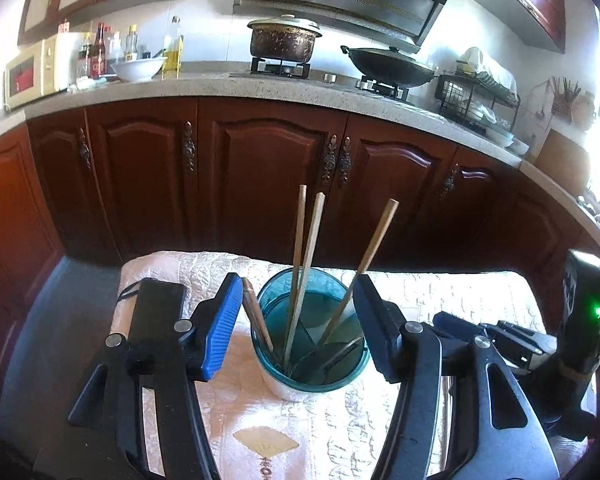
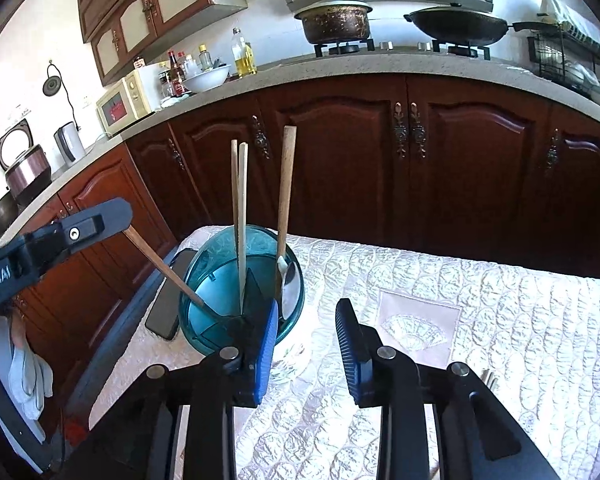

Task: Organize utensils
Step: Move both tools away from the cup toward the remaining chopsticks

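A teal utensil holder (image 1: 310, 336) stands on a quilted cloth, between the fingers of my open left gripper (image 1: 296, 316). It holds several wooden chopsticks (image 1: 306, 256); one short chopstick (image 1: 256, 316) leans at its left rim beside my blue pad. In the right wrist view the holder (image 2: 236, 292) is left of my open, empty right gripper (image 2: 308, 344). A spoon (image 2: 288, 280) rests in it. The left gripper (image 2: 60, 240) shows at far left with a chopstick (image 2: 164, 268) slanting from it into the holder.
A black phone (image 2: 168, 304) lies on the cloth left of the holder. The quilted cloth (image 2: 460, 300) covers the table. Dark wood cabinets (image 1: 260, 168) stand behind, with a counter carrying a pot (image 1: 284, 40) and wok (image 1: 392, 64).
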Available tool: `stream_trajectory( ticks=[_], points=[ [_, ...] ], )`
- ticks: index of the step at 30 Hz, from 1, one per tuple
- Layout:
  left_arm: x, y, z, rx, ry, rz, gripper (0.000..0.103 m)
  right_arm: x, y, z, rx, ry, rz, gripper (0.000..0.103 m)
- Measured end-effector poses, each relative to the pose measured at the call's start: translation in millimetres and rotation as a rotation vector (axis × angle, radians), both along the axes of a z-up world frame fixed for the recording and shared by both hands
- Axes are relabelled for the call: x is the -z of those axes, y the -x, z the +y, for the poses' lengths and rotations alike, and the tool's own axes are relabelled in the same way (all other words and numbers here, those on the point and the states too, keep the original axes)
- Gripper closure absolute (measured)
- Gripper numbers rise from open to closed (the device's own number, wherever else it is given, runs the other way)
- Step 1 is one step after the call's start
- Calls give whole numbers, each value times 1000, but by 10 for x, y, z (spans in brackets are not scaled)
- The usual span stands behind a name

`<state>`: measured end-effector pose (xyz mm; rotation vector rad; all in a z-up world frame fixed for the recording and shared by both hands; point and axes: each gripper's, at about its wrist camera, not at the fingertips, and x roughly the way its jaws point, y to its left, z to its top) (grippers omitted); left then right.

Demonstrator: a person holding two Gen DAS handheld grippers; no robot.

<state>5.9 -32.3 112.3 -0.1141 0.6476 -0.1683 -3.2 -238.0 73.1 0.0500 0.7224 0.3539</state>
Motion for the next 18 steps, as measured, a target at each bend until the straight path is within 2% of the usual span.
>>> stream_trajectory(
  ticks=[8, 18],
  points=[
    [39, 155, -224, 16, -24, -3, 46, -104, 169, -84, 32, 39, -45, 70],
    [205, 256, -558, 63, -31, 30, 46, -53, 293, -461, 110, 42, -5, 69]
  ],
)
